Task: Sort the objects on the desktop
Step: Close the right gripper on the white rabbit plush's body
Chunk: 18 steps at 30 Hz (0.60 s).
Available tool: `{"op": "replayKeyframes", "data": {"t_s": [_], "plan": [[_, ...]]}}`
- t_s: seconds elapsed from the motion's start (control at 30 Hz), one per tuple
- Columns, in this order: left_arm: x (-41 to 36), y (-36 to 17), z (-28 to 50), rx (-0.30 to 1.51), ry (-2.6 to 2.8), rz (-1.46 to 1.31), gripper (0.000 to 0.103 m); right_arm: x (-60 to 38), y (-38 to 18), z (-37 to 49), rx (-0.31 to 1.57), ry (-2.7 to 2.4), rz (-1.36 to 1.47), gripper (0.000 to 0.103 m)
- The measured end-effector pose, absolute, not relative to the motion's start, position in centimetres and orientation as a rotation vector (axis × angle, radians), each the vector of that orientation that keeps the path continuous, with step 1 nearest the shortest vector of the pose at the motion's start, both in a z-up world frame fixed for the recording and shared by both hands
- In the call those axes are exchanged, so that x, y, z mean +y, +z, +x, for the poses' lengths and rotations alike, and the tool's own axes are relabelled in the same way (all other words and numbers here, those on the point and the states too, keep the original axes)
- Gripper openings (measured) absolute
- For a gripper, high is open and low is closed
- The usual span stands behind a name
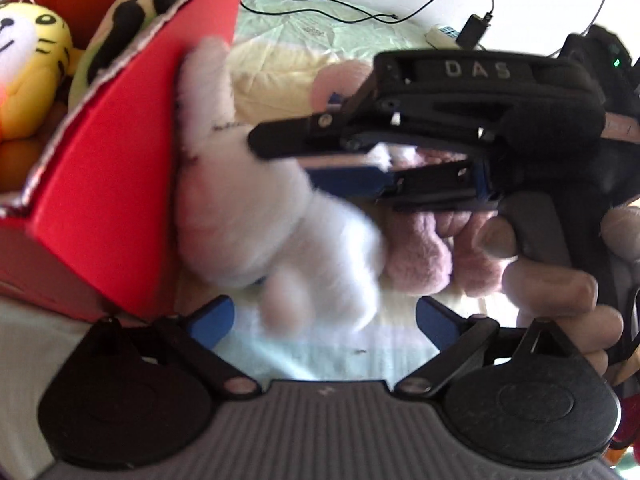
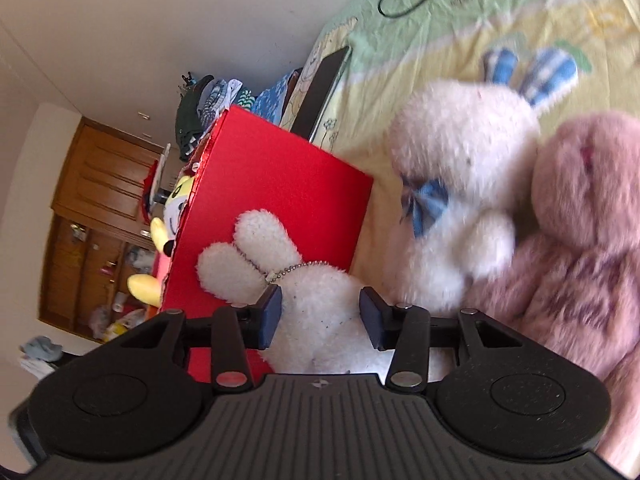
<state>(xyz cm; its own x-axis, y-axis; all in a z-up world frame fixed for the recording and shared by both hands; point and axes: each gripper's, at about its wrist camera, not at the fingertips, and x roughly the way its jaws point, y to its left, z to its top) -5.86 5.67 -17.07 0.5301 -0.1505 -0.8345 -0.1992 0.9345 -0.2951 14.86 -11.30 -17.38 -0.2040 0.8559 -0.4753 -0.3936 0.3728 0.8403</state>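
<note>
two grippers work beside a red box [image 2: 276, 208] on a bed sheet [image 1: 320, 24]. the right gripper [image 2: 320, 316] pinches a small white plush bunny [image 2: 320, 308] just beside the box wall. the left gripper [image 1: 324, 320] hangs spread and empty. white bunny [image 2: 460, 168] and pink bunny [image 2: 588, 216] crowd the right, blurred; a yellow tiger [image 1: 32, 68] sits inside the box.

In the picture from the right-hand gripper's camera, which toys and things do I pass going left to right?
Wooden cabinet → yellow plush in the red box → small white bunny held by the right gripper → white bunny with blue bow → pink plush.
</note>
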Motion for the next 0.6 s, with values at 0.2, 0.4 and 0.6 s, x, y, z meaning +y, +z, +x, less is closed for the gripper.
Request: {"op": "replayKeyframes", "data": {"t_s": [0.2,0.4,0.6], "plan": [[4.1,-15.5,-6.7,0.995,-0.064,-0.307,0.091,-14.6,-18.2,13.8,1.435,1.170,0.660,0.042],[3.9,-14.8,-8.1,1.035,-0.139,-0.283,0.092,-15.8,-17.5,10.8,1.420,1.139,0.641,0.042],[5.0,-13.4,-11.6,1.062,-0.205,-0.250,0.092,-17.8,-17.4,7.3,1.461,1.121,0.698,0.043]]}}
